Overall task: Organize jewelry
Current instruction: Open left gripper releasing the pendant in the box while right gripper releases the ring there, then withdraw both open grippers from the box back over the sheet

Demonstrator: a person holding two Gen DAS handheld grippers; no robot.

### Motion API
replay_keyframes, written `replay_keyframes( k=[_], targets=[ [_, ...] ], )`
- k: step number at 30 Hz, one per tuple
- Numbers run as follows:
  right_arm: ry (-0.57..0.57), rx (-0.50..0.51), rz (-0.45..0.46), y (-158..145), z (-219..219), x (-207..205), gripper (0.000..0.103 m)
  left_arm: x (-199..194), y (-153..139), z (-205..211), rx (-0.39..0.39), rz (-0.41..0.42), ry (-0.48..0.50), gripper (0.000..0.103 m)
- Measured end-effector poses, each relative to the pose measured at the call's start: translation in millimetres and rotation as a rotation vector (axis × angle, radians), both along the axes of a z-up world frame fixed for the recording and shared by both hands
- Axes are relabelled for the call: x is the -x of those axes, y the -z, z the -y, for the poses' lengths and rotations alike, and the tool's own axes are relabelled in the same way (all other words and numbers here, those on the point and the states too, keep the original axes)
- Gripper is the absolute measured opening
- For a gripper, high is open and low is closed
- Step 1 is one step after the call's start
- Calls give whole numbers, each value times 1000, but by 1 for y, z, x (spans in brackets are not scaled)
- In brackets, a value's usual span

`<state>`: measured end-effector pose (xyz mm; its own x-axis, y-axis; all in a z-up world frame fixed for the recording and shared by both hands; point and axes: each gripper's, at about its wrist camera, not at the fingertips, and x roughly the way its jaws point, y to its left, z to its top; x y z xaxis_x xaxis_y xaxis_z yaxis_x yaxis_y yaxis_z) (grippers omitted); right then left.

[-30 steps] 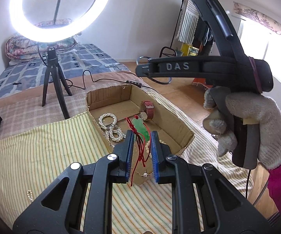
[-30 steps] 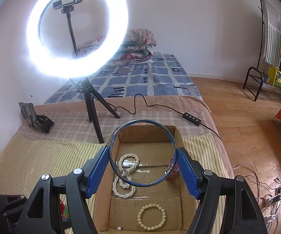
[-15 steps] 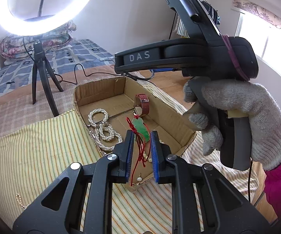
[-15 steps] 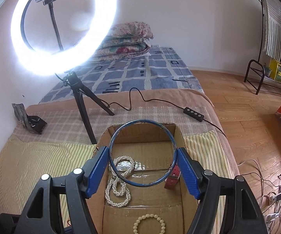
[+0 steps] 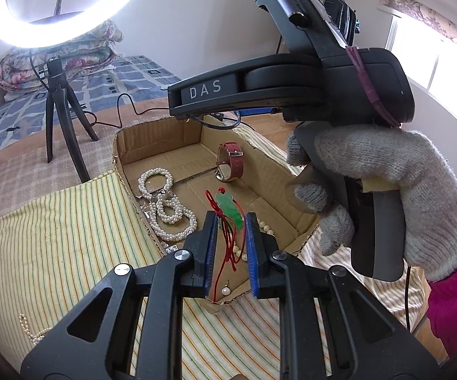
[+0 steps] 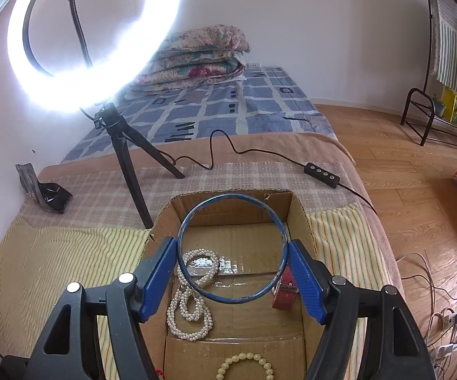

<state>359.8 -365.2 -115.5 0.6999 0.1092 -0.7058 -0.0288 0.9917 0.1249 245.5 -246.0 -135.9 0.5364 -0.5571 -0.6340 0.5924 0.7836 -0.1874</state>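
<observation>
- Your left claw pinches the red-corded green pendant; your right claw clamps the blue bangle, both above the cardboard box, mid-frame.
- Striped yellow cloth covers the bed; ring light glows upper left.

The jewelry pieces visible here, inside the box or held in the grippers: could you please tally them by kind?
Pearl strand: 1
Cream bead bracelet: 1
Red-strap watch: 1
Single pearl earring: 1
Blue bangle, in right gripper: 1
Green pendant on red cord, in left gripper: 1
Total: 6
</observation>
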Motion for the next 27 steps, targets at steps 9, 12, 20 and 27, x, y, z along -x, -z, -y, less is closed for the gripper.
replay_keyframes(
  k=[9,12,20,27],
  targets=[
    [14,14,21,-3,-3,1,90,0,1,2,-19,0,1,48],
    [26,4,37,-7,0,3,94,0,0,-1,-16,8,-20,58],
    [56,44,44,-9,-1,4,103,0,1,-1,-38,9,-32,70],
    [50,54,46,-12,-4,5,103,3,-1,-1,-68,19,-39,71]
  ],
)
